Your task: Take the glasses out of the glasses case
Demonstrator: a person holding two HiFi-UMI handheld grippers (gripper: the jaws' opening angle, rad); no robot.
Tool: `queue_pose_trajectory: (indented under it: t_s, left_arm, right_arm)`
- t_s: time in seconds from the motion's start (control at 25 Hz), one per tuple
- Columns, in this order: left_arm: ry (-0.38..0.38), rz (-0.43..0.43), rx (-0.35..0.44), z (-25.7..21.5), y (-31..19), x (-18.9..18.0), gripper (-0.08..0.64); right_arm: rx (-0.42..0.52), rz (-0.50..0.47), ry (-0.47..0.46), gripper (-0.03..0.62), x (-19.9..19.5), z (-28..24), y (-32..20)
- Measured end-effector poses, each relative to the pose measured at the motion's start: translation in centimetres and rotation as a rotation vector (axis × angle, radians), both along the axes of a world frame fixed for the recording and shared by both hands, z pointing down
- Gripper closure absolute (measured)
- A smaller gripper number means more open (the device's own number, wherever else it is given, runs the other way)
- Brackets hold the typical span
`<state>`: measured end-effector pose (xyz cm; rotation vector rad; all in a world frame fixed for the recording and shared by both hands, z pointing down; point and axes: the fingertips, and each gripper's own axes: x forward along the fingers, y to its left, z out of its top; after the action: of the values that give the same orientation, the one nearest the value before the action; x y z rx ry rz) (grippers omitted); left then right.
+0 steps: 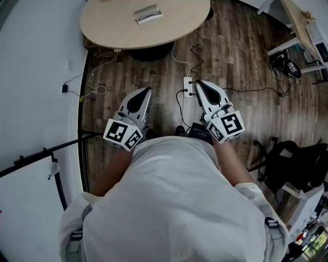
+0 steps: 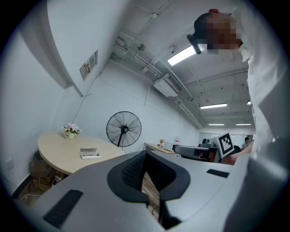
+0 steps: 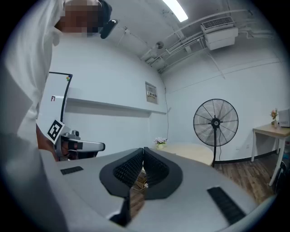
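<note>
Both grippers sit close in front of us, just ahead of our white shirt (image 1: 174,204). The left gripper (image 1: 148,90) has its jaws pressed together at the tips, with nothing between them. It's the same story for the right gripper (image 1: 198,83): tips meet, nothing held. Neither one touches anything, and both hang over the floor. Each is smooth light-grey plastic with black ribbed pads inside the jaws and a cube with black-and-white square markers at the back.

Below them is a dark wood-plank floor (image 1: 230,56), with a white power strip (image 1: 188,87) lying just past the jaw tips and thin cables trailing off across the boards.

Further out is a round table (image 1: 107,23) with a pale wood top. The glasses case (image 1: 147,14) lies on it, well apart from both grippers. It's a small, flat, light-coloured box, too small here to tell what's in it. The left gripper view shows the case (image 2: 89,153) near the table's middle and a little pot of flowers (image 2: 70,130) at the far edge.

Behind the table a black standing fan (image 2: 123,128) stands against a plain white wall (image 2: 90,104), and there are strip lights on the ceiling.
</note>
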<state>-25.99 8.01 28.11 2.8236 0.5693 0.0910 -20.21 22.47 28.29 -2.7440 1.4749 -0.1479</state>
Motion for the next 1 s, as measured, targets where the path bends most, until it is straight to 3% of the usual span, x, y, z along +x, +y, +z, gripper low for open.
queue_pose_trajectory:
  t_s: [0.32, 0.56, 1.0]
  left_arm:
    - [-0.054, 0.049, 0.031, 0.9, 1.7, -1.5, 0.549]
    - [-0.04, 0.077, 0.0, 0.6, 3.0, -2.2, 0.548]
    - [-0.078, 0.025, 0.01, 1.2, 6.7, -2.2, 0.548]
  right_arm:
    - [0.014, -0.008, -0.011, 0.568, -0.9, -0.3, 0.7]
    - [0.045, -0.028, -0.004, 0.568, -1.9, -0.7, 1.7]
    - [0.065, -0.033, -0.041, 0.568, -1.5, 0.3, 6.6]
